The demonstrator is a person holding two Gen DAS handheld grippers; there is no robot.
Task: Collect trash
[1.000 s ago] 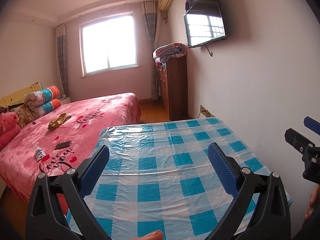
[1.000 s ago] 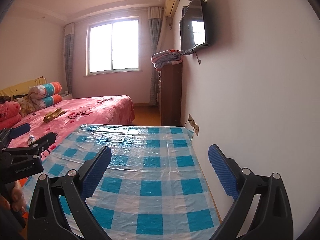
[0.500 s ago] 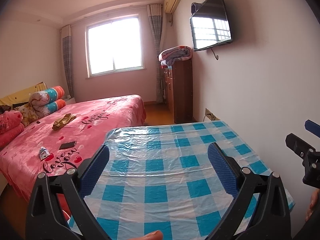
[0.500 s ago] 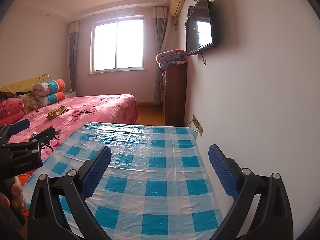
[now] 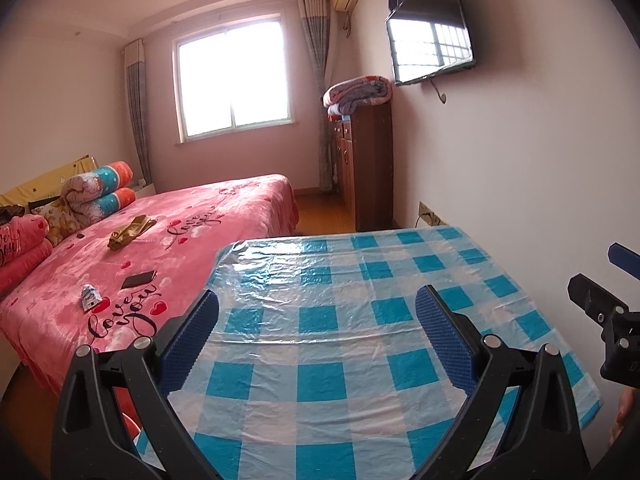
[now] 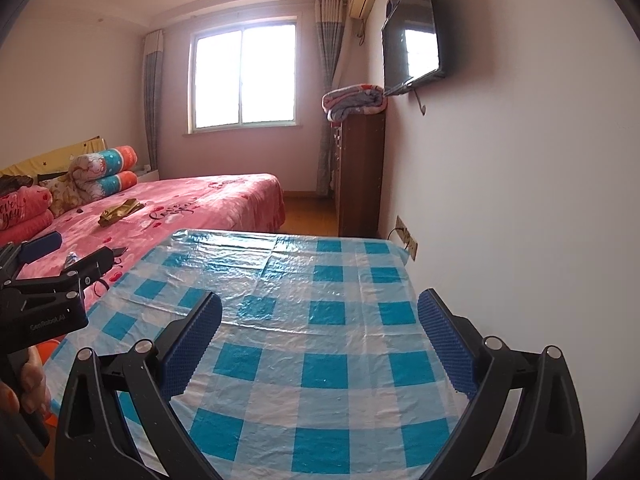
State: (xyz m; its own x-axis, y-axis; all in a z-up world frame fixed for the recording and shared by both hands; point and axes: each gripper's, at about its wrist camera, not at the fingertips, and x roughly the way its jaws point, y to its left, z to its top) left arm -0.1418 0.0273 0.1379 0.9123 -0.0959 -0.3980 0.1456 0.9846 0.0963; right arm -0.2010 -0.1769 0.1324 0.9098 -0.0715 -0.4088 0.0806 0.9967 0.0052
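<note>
On the pink bed (image 5: 224, 216) lie a small white and blue wrapper (image 5: 89, 297), a crumpled gold wrapper (image 5: 130, 232) and a dark flat phone-like object (image 5: 139, 279). The gold wrapper (image 6: 120, 211) also shows in the right wrist view. My left gripper (image 5: 316, 336) is open above the blue checked tablecloth (image 5: 360, 280), nothing between its fingers. My right gripper (image 6: 320, 340) is open over the same cloth (image 6: 320, 280), nearer the wall. Each gripper shows at the edge of the other's view, the left one held by a hand (image 6: 24, 380).
A dark wooden cabinet (image 5: 368, 164) with a folded blanket (image 5: 356, 92) on top stands against the right wall under a TV (image 5: 432, 28). Rolled quilts and pillows (image 5: 96, 192) lie at the bed's head. A wall socket (image 5: 430, 214) sits behind the table. A wooden floor strip (image 5: 324, 208) runs between bed and cabinet.
Both views have lifted and drawn back slightly, so more of the bed, table and wall shows. Both grippers stay open and empty.
</note>
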